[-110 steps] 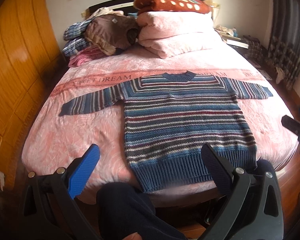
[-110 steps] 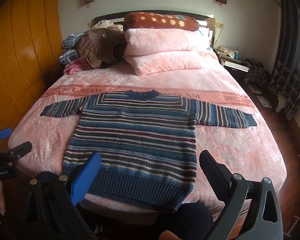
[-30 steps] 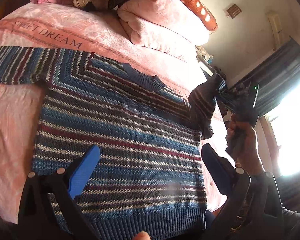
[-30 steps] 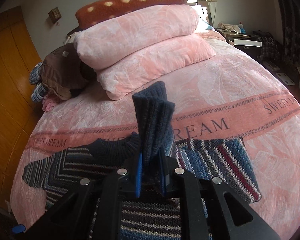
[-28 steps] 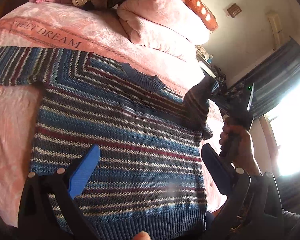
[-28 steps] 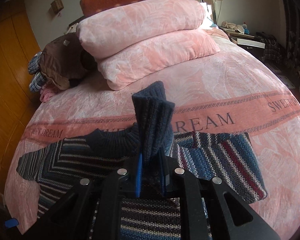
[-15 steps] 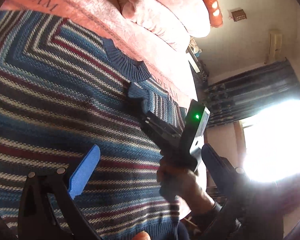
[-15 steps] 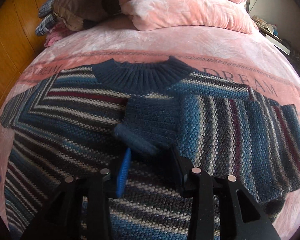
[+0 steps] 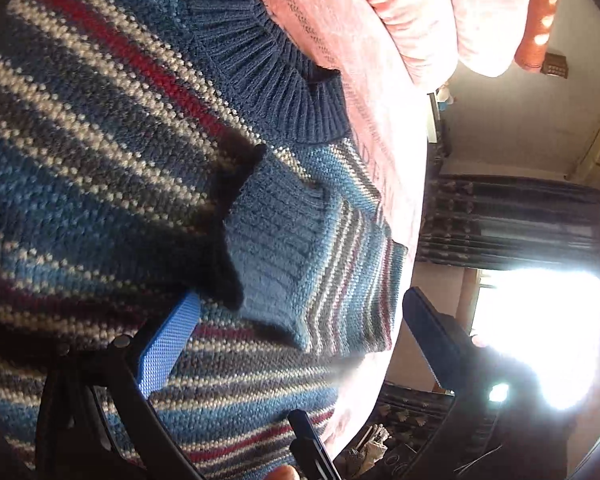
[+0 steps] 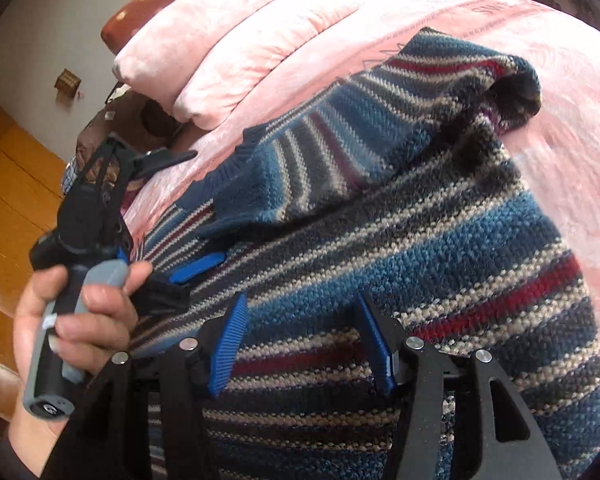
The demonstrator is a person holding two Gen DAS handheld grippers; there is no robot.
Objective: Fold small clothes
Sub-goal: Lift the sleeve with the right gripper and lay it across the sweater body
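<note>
Sweater (image 10: 400, 248) lies flat on the pink bed (image 10: 560, 80), one sleeve (image 9: 312, 264) folded across its chest. Our right gripper (image 10: 304, 340) hovers over the knit with jaws apart and empty; our left gripper (image 9: 296, 340) gapes wide, empty too. Thick, floppy wool, we reckon: it drapes and stretches, so pinch a ribbed cuff or hem.

We released the sleeve (image 10: 320, 168); it now lies folded across the sweater (image 10: 440, 272) chest. Right gripper (image 10: 304, 344) drew back with jaws apart. Left gripper (image 9: 296, 344) moved in close above it.
</note>
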